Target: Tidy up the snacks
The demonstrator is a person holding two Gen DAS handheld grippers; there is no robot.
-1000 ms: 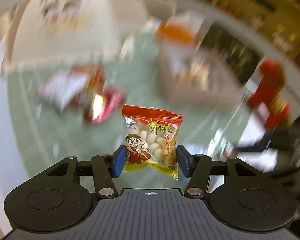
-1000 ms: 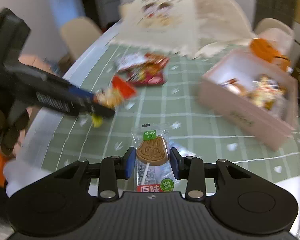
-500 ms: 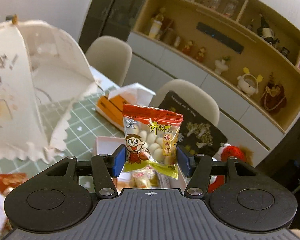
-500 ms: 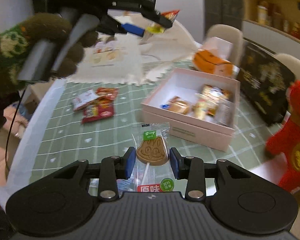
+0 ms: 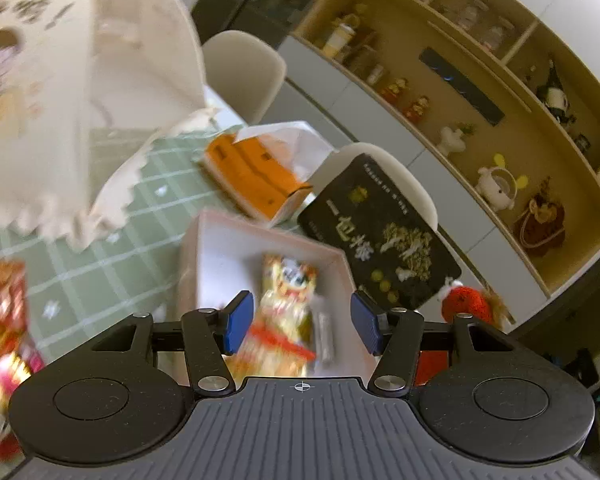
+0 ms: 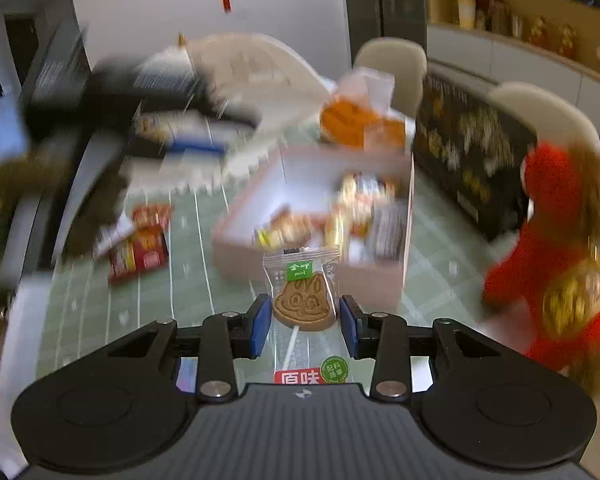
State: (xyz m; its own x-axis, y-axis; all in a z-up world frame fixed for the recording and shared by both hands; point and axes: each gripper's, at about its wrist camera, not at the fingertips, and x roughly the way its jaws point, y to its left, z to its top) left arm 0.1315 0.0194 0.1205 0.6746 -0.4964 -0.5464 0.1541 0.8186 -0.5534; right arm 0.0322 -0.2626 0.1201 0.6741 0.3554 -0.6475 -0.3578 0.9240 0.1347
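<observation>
My left gripper point(image 5: 302, 326) is open and empty above the pink box point(image 5: 220, 240). A blurred yellow and red snack bag point(image 5: 280, 320) lies in the box below the jaws. My right gripper point(image 6: 304, 324) is shut on a wrapped biscuit lollipop point(image 6: 304, 300), held above the green checked tablecloth point(image 6: 180, 280) just in front of the pink box point(image 6: 312, 268), which holds several snacks. The left gripper point(image 6: 196, 142) shows blurred in the right wrist view, to the left of the box.
Loose red snack packets point(image 6: 140, 240) lie on the cloth left of the box. An orange tissue pack point(image 5: 256, 176), a cream mesh food cover point(image 5: 60, 80), a black gift box point(image 5: 380, 236) and a red plush toy point(image 6: 560, 260) stand around the box. Chairs surround the table.
My left gripper has opened and let go of the red and yellow snack bag over the pink box. My right gripper has moved closer to the box with the lollipop.
</observation>
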